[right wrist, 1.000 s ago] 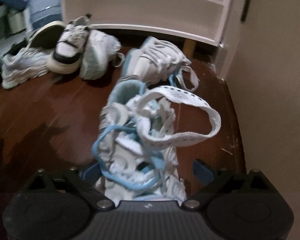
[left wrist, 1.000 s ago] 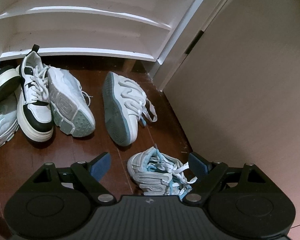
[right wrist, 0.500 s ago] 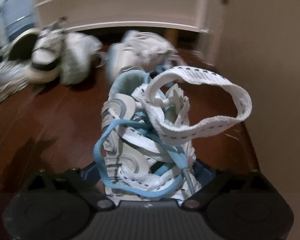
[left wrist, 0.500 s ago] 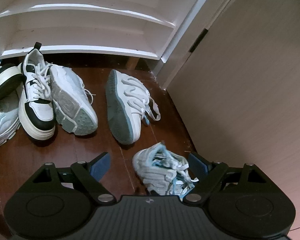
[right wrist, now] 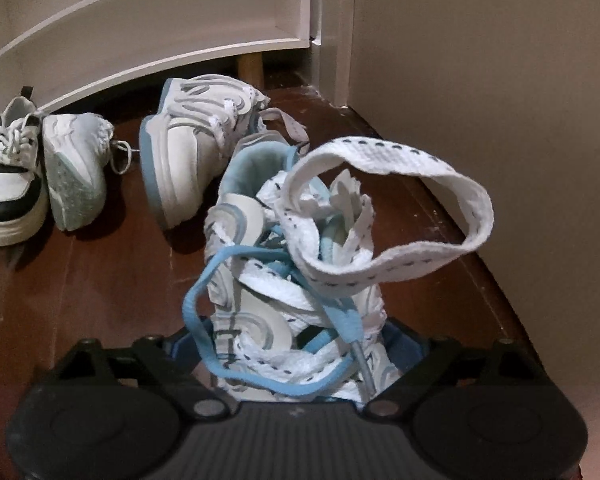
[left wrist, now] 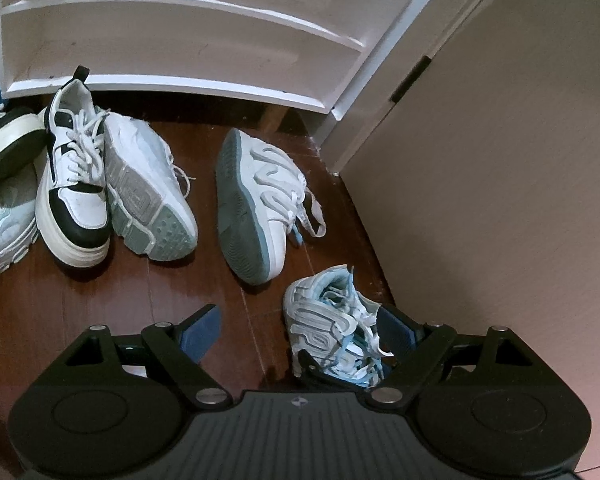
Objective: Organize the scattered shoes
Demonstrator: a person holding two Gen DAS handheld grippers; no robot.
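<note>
The right gripper (right wrist: 296,344) is clamping the blue-laced sneaker (right wrist: 300,280) by its toe, heel pointing at the white shelf (right wrist: 148,44). Best to be lifting level, watching the loose lace loop (right wrist: 400,216). The left gripper (left wrist: 300,332) is hovering low over the floor (left wrist: 100,292), jaws wide, empty, aimed at the sneaker's mate (left wrist: 256,200) lying on its side.
</note>
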